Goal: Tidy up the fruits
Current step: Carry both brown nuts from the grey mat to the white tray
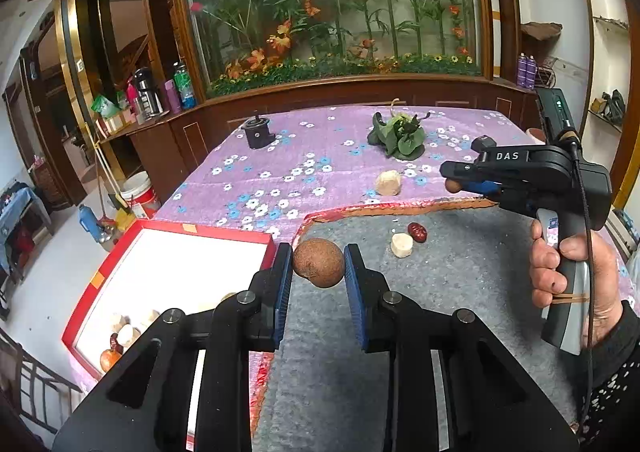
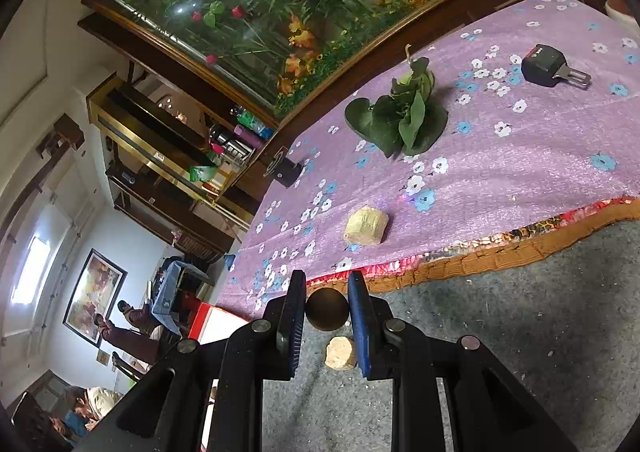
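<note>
The left tool (image 1: 318, 272) is clenched on a rough brown ball-shaped fruit (image 1: 319, 262), held in the air between its blue pads above the edge of the grey mat (image 1: 460, 292), just beside the red box (image 1: 100, 276). The box has a white floor and sits at the near left corner of the counter (image 1: 280, 172); several pale pieces and a reddish fruit lie at its near end.

The right tool (image 2: 327, 310) grips a smaller, darker round fruit (image 2: 327, 309) between its pads, above the mat near its orange fringe. In the left view a hand (image 1: 568, 280) holds this tool's handle.

On the mat lie a pale chunk (image 1: 401, 245) and, touching or just beside it, a red date (image 1: 417, 232). Another pale chunk (image 1: 388, 183) rests on the purple flowered cloth beyond the mat's edge. Farther back sit a bunch of green leaves (image 1: 400, 134) and a small black stand (image 1: 258, 132).
</note>
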Demonstrator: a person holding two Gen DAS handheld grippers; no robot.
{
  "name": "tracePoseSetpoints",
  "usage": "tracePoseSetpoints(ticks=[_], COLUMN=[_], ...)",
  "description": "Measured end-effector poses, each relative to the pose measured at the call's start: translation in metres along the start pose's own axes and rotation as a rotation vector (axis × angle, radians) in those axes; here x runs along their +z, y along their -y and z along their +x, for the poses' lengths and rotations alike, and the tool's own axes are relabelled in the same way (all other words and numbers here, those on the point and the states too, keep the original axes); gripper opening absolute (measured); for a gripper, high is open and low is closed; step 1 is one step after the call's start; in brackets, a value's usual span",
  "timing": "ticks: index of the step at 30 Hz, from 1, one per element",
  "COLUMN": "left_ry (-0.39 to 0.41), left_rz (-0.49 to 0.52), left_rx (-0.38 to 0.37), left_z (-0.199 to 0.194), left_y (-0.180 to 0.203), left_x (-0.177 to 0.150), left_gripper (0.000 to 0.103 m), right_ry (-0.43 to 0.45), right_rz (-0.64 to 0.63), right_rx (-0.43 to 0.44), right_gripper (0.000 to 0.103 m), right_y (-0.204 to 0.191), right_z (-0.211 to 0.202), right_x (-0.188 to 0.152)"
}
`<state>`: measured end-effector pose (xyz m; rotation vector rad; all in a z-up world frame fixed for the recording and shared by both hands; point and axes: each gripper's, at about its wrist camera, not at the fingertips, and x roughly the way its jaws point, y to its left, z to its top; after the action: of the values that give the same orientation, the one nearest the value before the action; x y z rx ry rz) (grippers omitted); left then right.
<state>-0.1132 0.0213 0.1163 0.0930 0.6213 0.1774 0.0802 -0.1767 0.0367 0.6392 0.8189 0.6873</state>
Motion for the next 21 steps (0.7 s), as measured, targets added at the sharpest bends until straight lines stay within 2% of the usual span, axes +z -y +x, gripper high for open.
tracePoseSetpoints(ticks=[14,21], left_ry=[-0.003,-0.002], left_rz=[-0.011,-0.04], left_rx=[0.001,0.008], left_z=[0.003,0.008], left_y=[-0.006,-0.025], left_x=[0.0,-0.001], left_gripper=[0.025,0.025], right_ry=[0.007,0.021], right_rz=[0.004,0.026], right_rx=[-0.016,-0.024], right_gripper=[0.021,0.021], right_y=[0.001,0.008], right_z=[0.001,0.002], right_x=[-0.001,0.002])
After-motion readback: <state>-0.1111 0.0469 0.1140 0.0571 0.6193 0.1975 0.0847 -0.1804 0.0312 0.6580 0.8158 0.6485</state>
